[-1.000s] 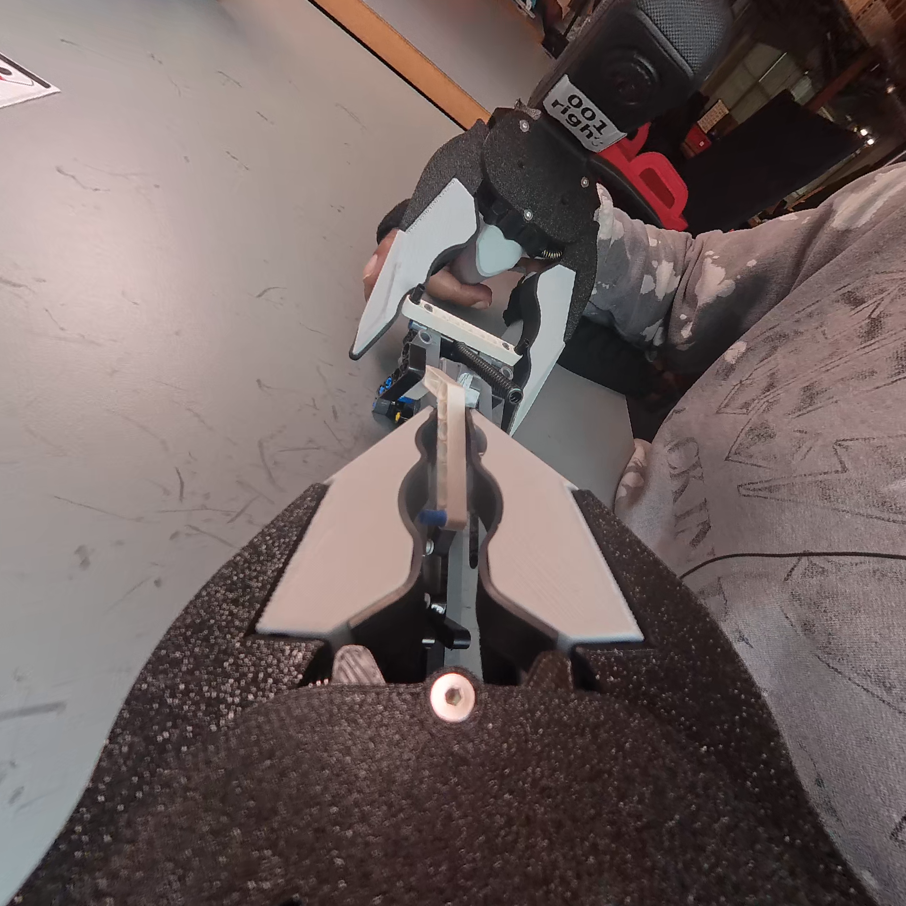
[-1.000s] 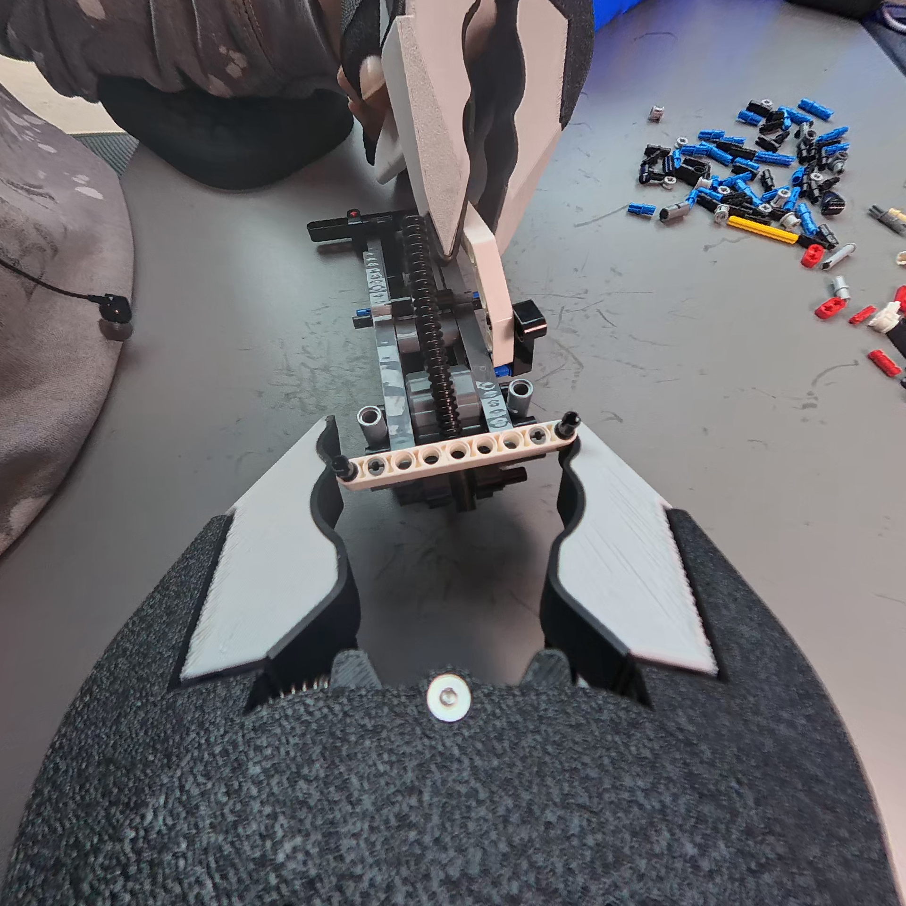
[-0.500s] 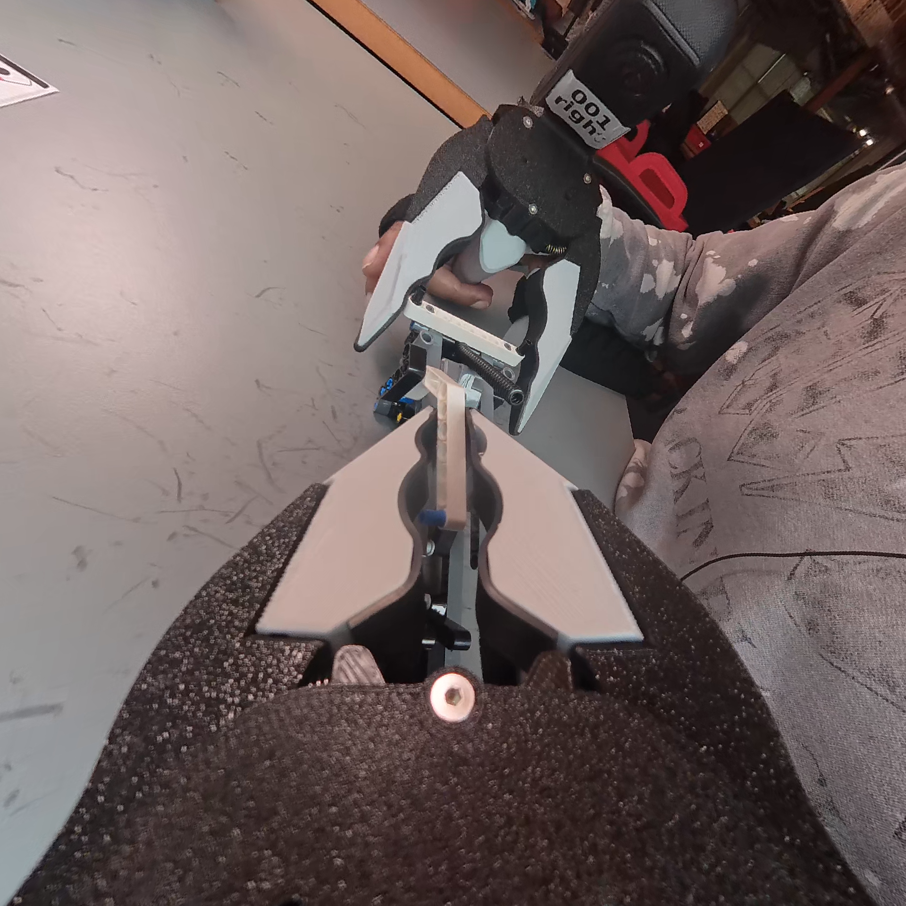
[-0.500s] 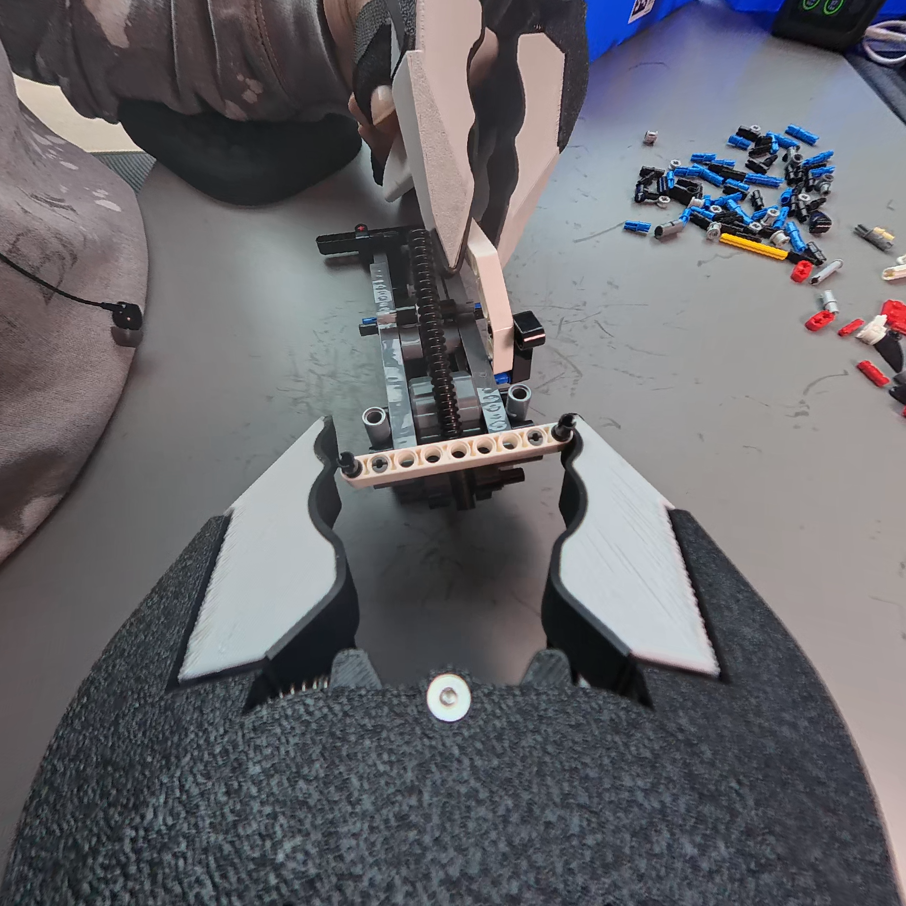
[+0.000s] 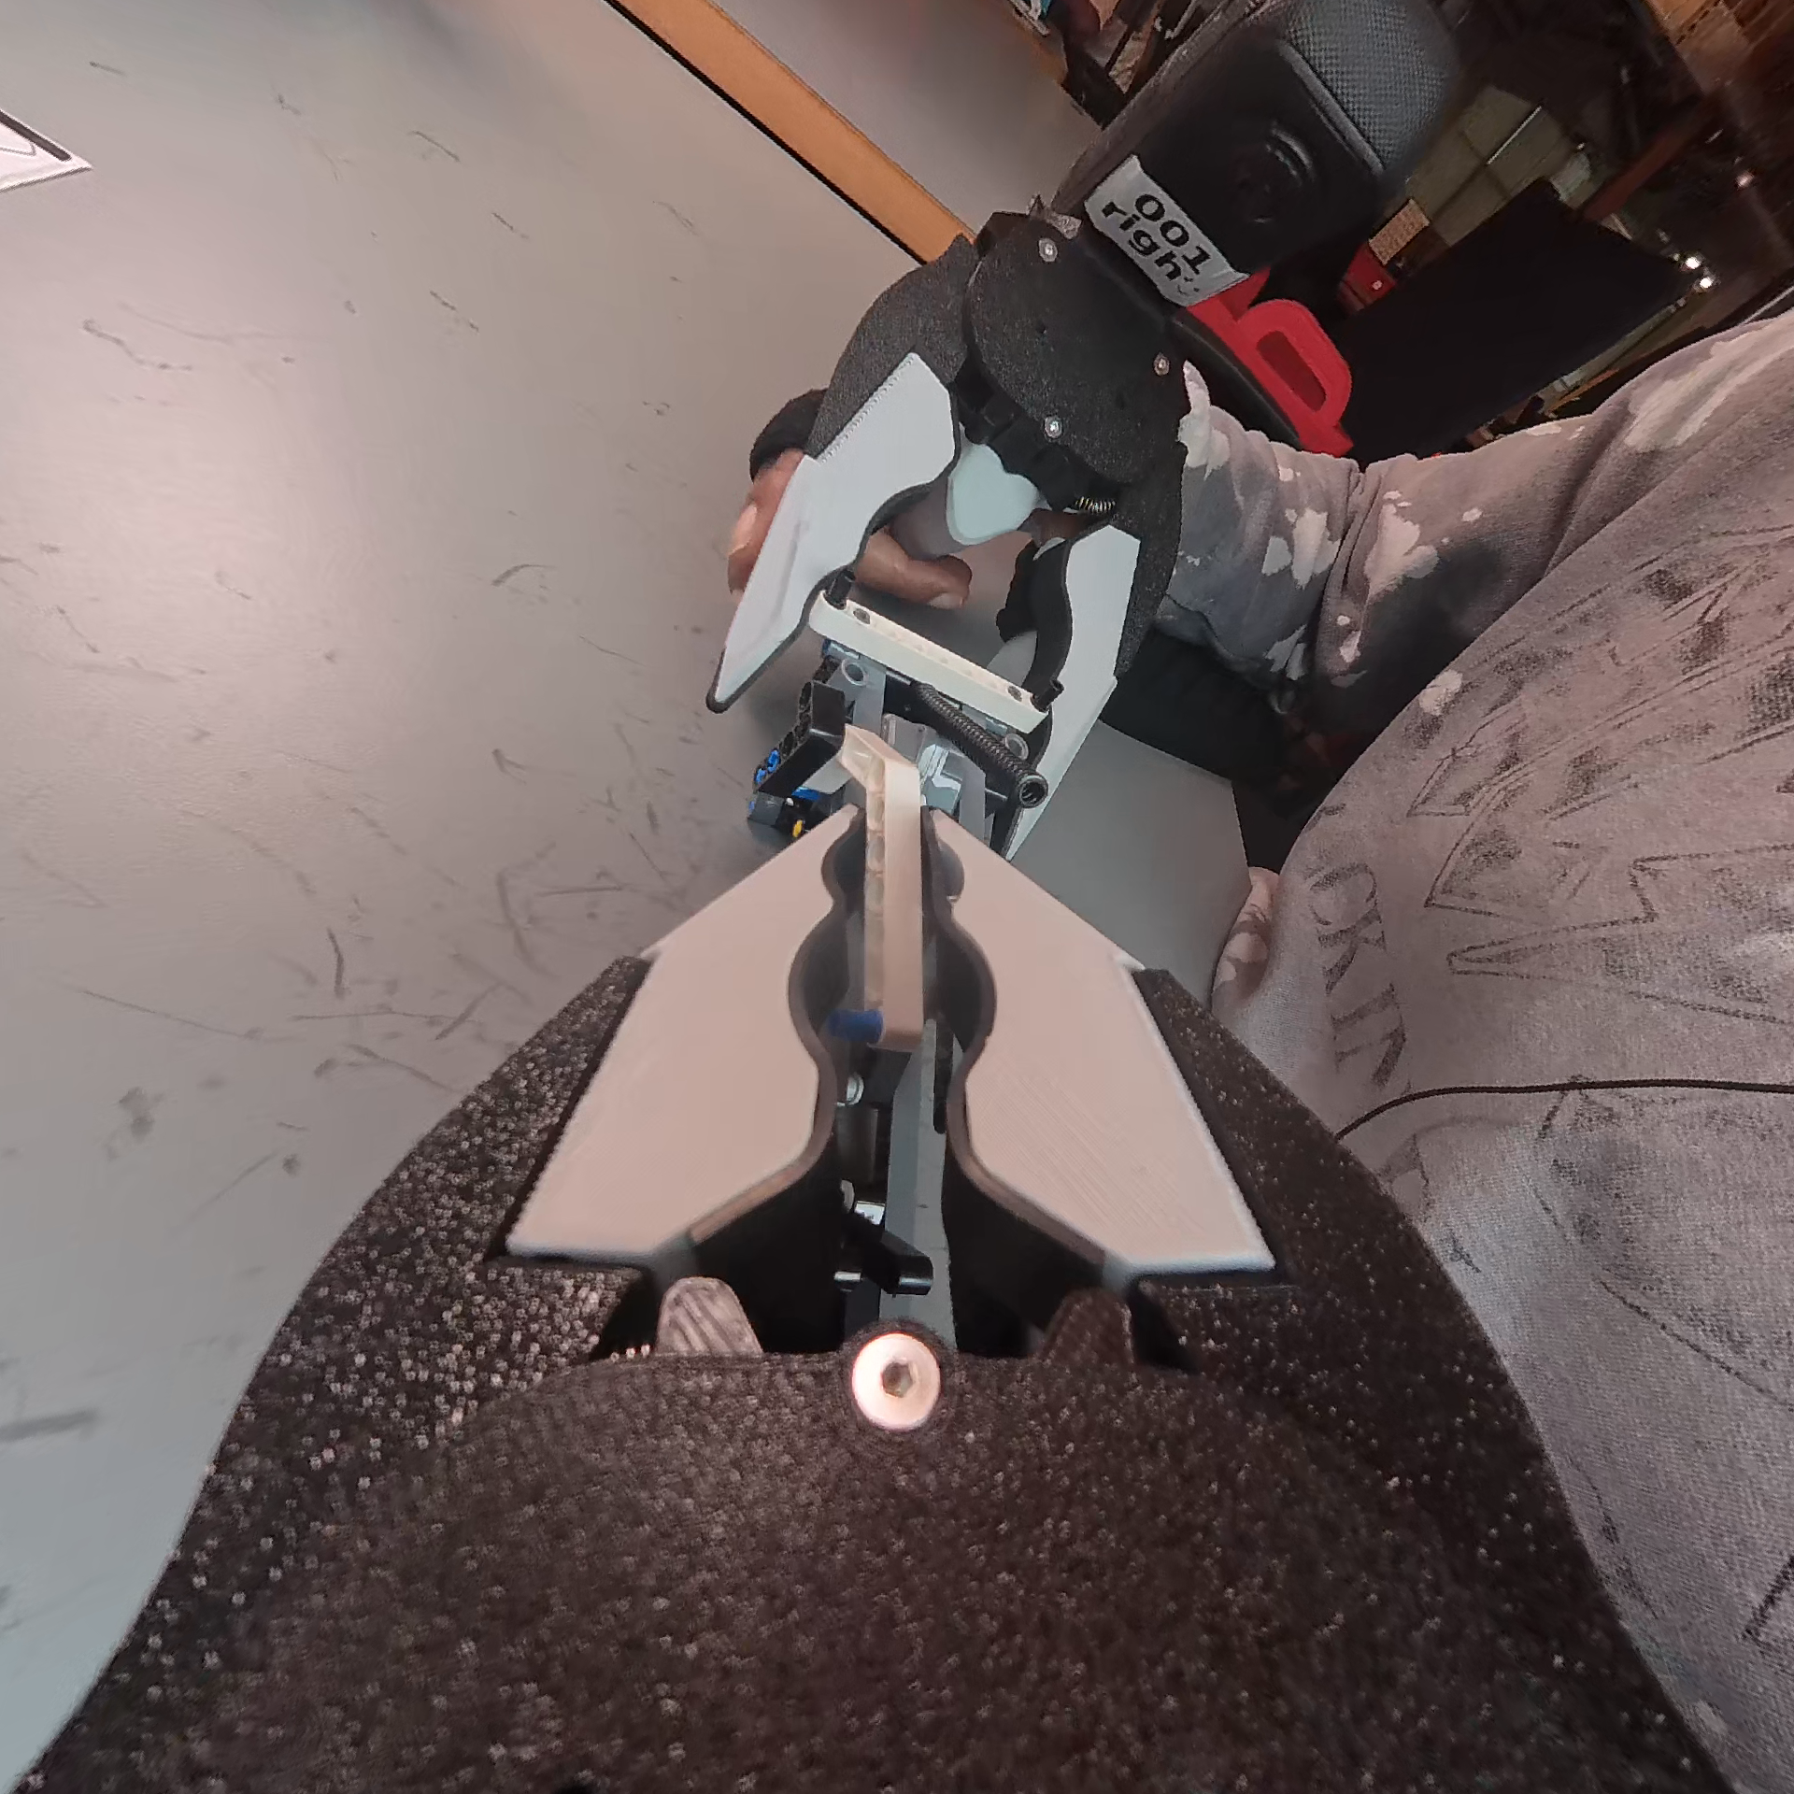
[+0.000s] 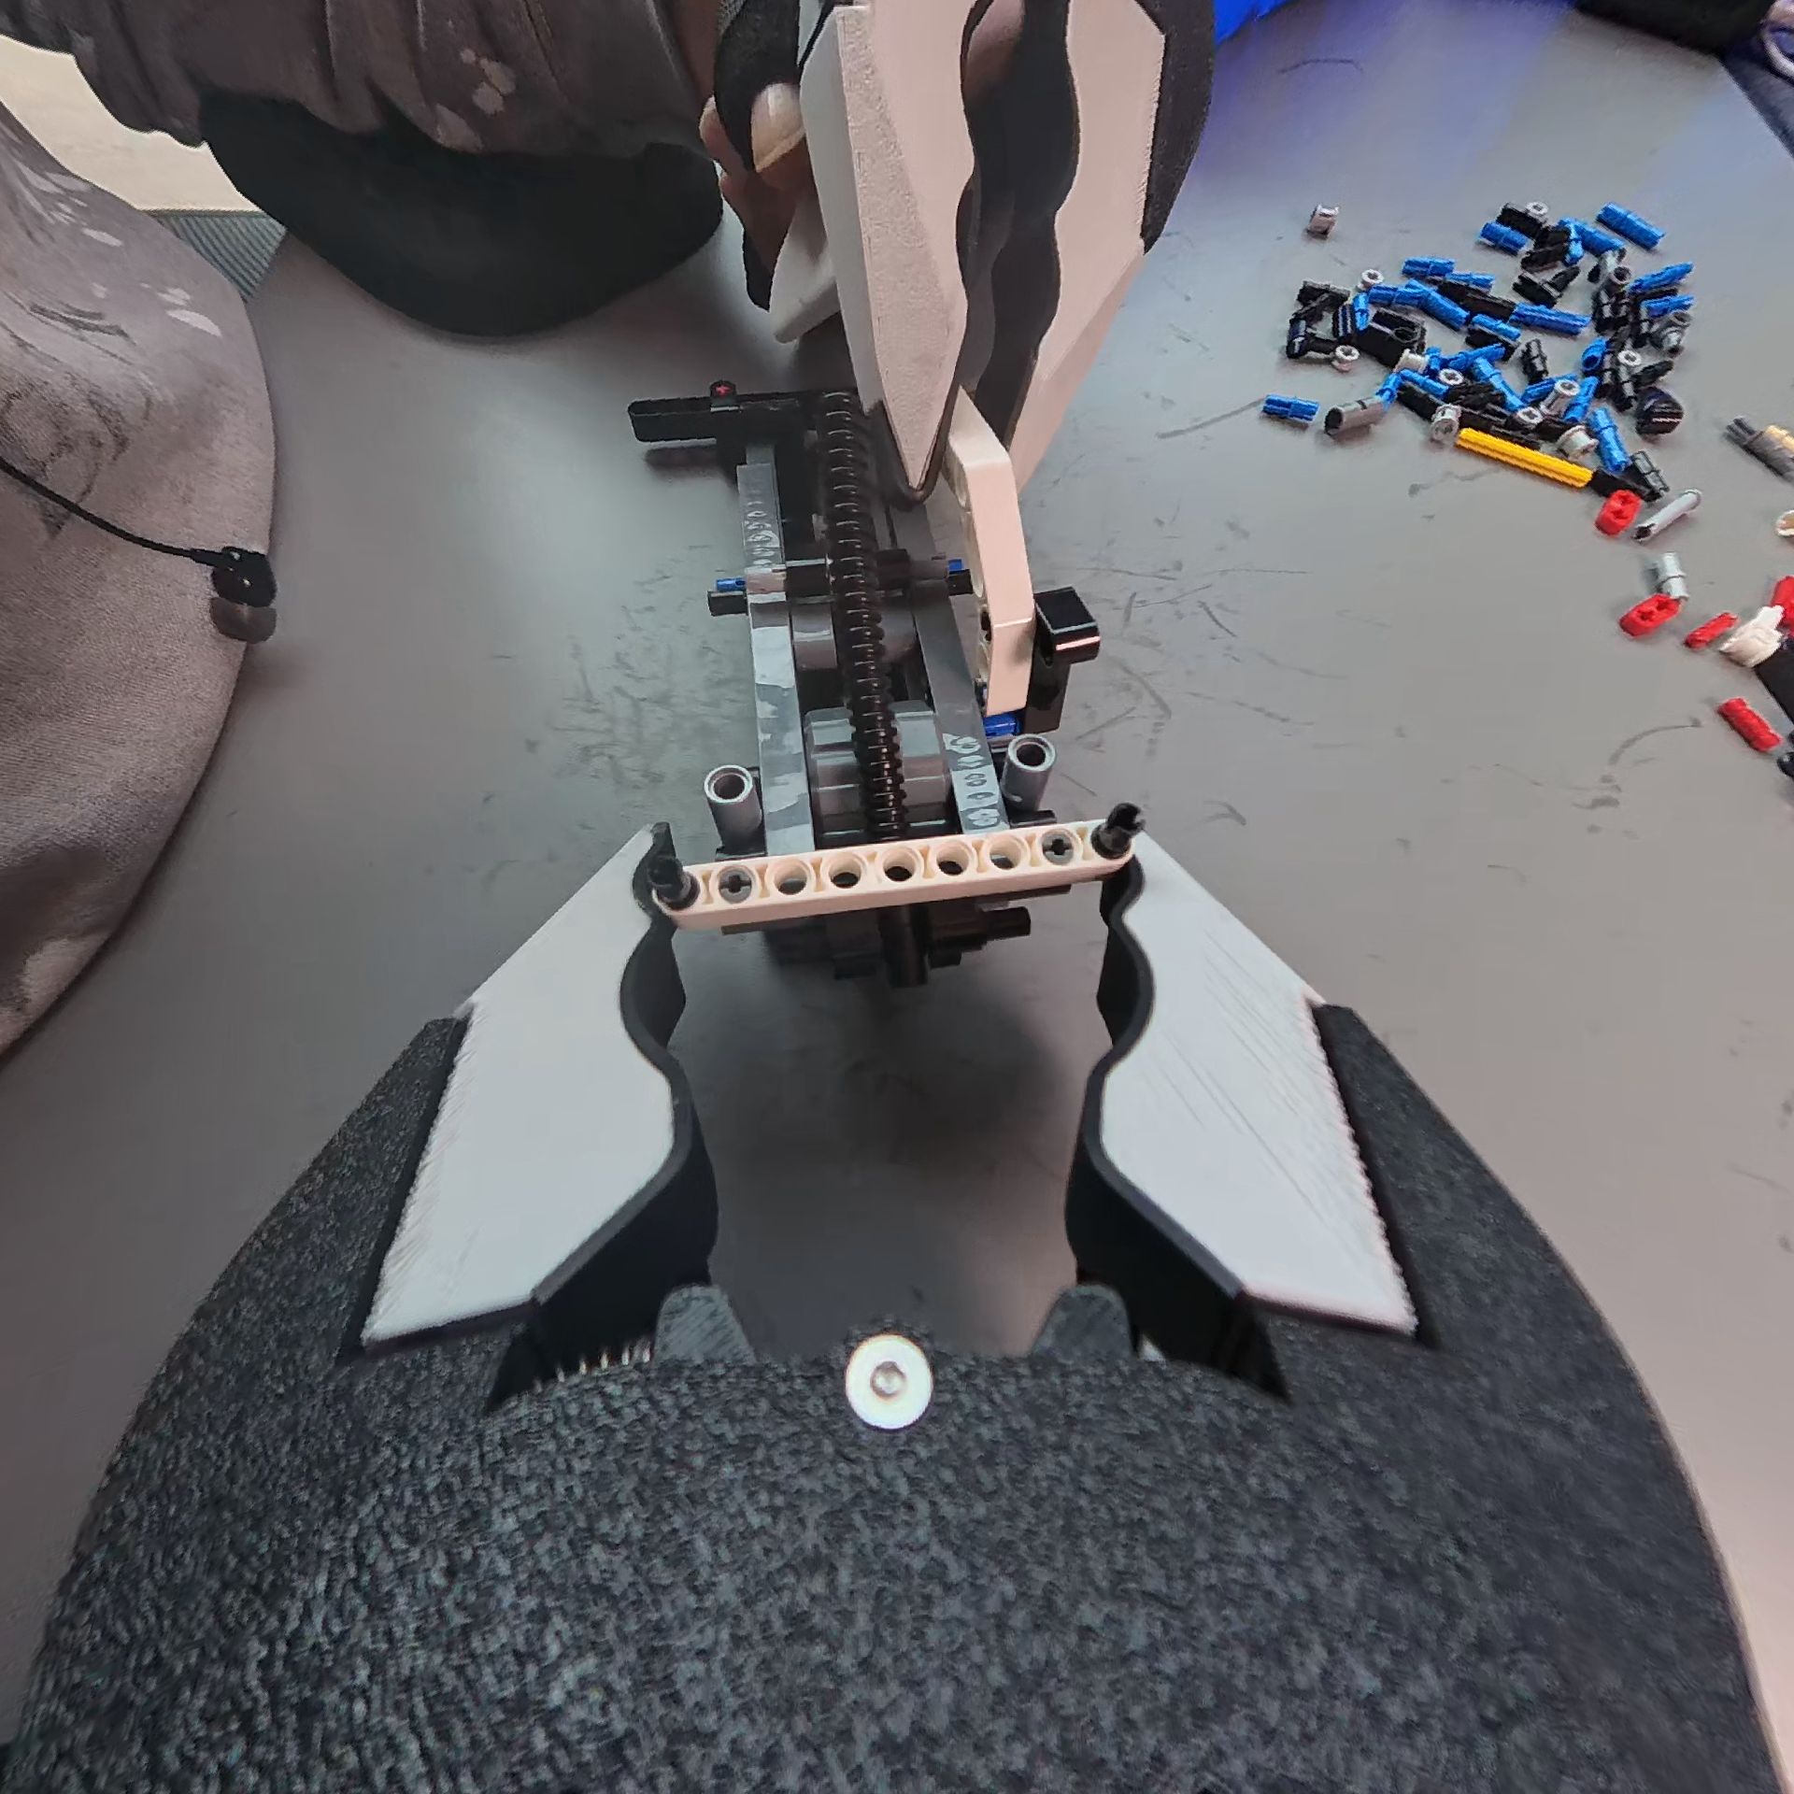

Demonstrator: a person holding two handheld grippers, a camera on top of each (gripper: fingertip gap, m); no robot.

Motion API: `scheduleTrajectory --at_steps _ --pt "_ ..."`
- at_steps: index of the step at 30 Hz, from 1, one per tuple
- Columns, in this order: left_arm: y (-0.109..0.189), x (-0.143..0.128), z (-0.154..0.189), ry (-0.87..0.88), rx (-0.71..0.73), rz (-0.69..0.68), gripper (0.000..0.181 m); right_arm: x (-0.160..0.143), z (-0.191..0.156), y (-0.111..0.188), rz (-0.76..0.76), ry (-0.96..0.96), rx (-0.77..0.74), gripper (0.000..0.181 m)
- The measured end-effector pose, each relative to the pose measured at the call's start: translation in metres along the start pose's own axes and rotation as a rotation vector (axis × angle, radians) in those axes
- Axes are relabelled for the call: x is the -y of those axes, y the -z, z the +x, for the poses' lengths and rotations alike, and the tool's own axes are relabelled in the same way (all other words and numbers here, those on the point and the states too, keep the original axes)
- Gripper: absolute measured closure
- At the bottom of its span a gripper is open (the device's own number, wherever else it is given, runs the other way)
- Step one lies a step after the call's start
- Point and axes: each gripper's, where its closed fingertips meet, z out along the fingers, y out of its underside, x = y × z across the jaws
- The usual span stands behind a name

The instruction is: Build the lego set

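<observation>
Little has shifted: right gripper edged closer, fingertips clasping white beam by end pins. Left gripper clamps white panel, steadying chassis on table. Frame built; loose-parts pile remains.

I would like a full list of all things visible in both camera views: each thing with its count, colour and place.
Lego assembly: one, grey and black, lying on the table centre.
White beam: one, with holes, across the assembly's near end, between the right gripper's fingers.
White panel: one, on the assembly's side, gripped by the left gripper.
Loose pieces: many, blue, black, red, yellow, far right of table.
Table: one, grey, scratched.
Black cable: one, on grey clothing, left.
Left gripper: shut on white panel.
Right gripper: holds the white beam by its end pins.
Hand: behind right gripper.
</observation>
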Motion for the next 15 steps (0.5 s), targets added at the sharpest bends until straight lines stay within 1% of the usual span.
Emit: scheduleTrajectory --at_steps 15 --pt "0.0008 0.0012 -0.0001 0.003 -0.003 0.009 0.171 -0.0001 -0.0001 0.0004 0.002 -0.010 0.008 0.095"
